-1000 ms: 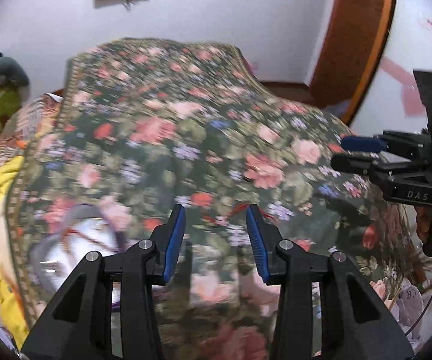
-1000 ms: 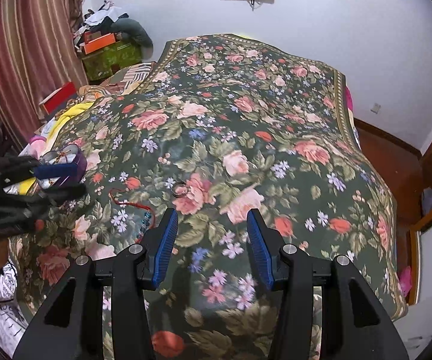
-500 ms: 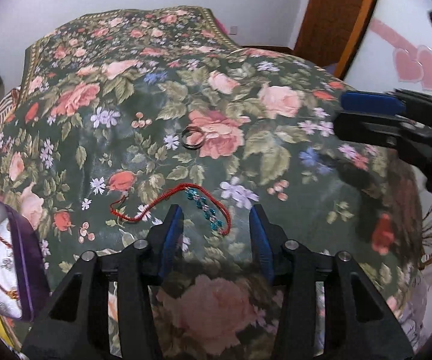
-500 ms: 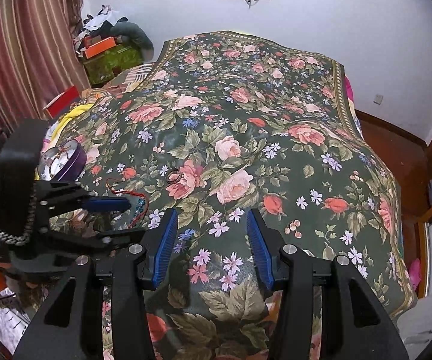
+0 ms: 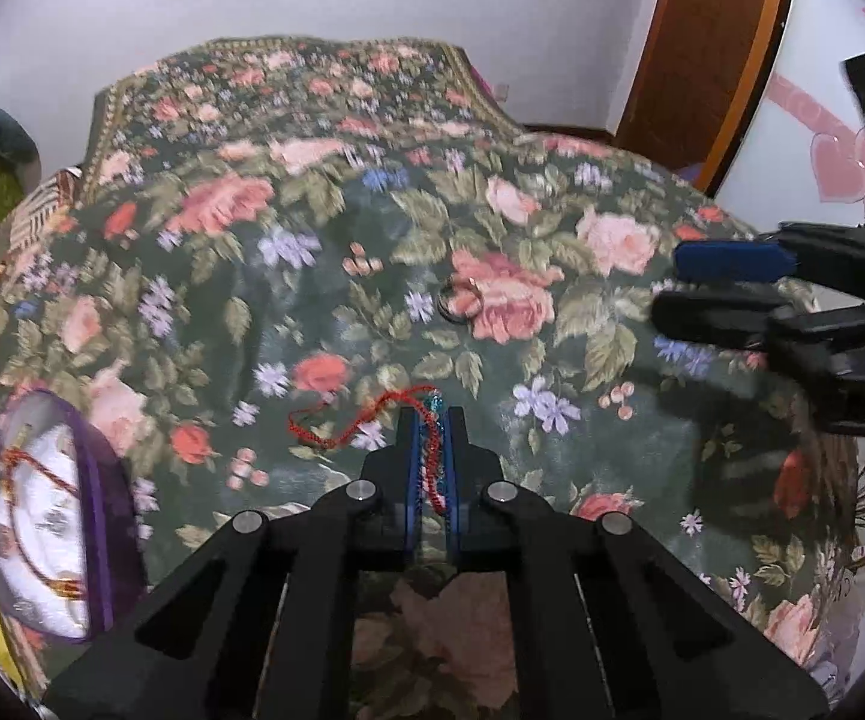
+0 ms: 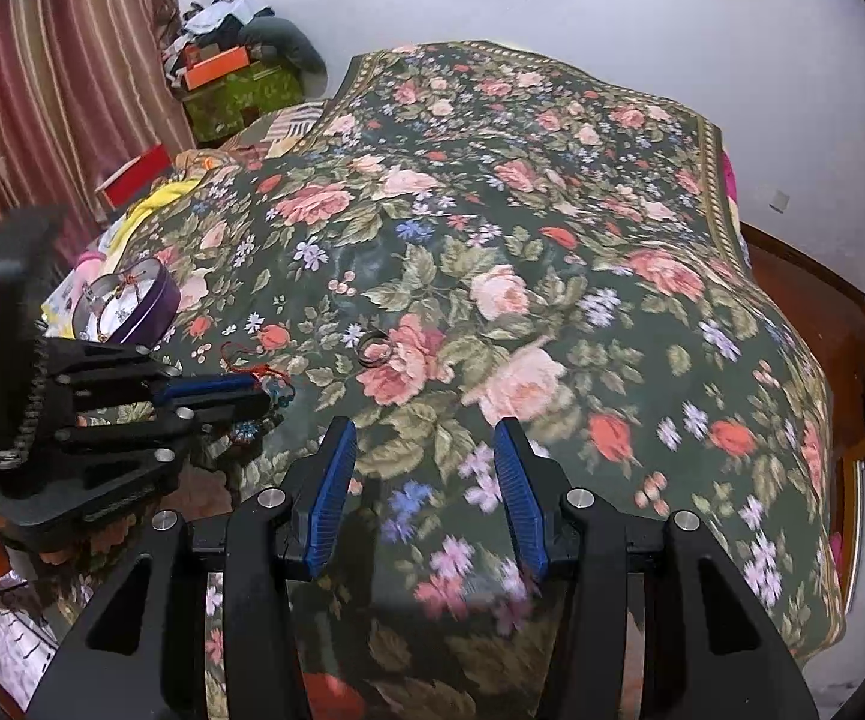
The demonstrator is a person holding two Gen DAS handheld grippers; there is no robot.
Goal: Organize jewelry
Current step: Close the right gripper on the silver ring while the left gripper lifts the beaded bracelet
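Observation:
A red cord necklace with teal beads (image 5: pixel 372 414) lies on the floral bedspread (image 5: pixel 324 192). My left gripper (image 5: pixel 431 420) is shut on its beaded end; it also shows in the right wrist view (image 6: pixel 258 396), with the necklace (image 6: pixel 252 369) trailing from it. A dark ring (image 5: pixel 459 302) lies on a pink rose a little beyond, also seen in the right wrist view (image 6: pixel 374 353). A purple heart-shaped jewelry box (image 5: pixel 42 510) stands open at the left with a chain inside. My right gripper (image 6: pixel 426 450) is open and empty above the bed's near part.
The bed (image 6: pixel 552 240) fills both views. Piled clothes and boxes (image 6: pixel 234 72) and a striped curtain (image 6: pixel 42 60) stand at the far left. A wooden door (image 5: pixel 714 42) is at the right. The bed's edge drops off at the right (image 6: pixel 816 540).
My left gripper has closed on the necklace's beaded end; half a second ago it was open over it. My right gripper stays open and has shifted slightly.

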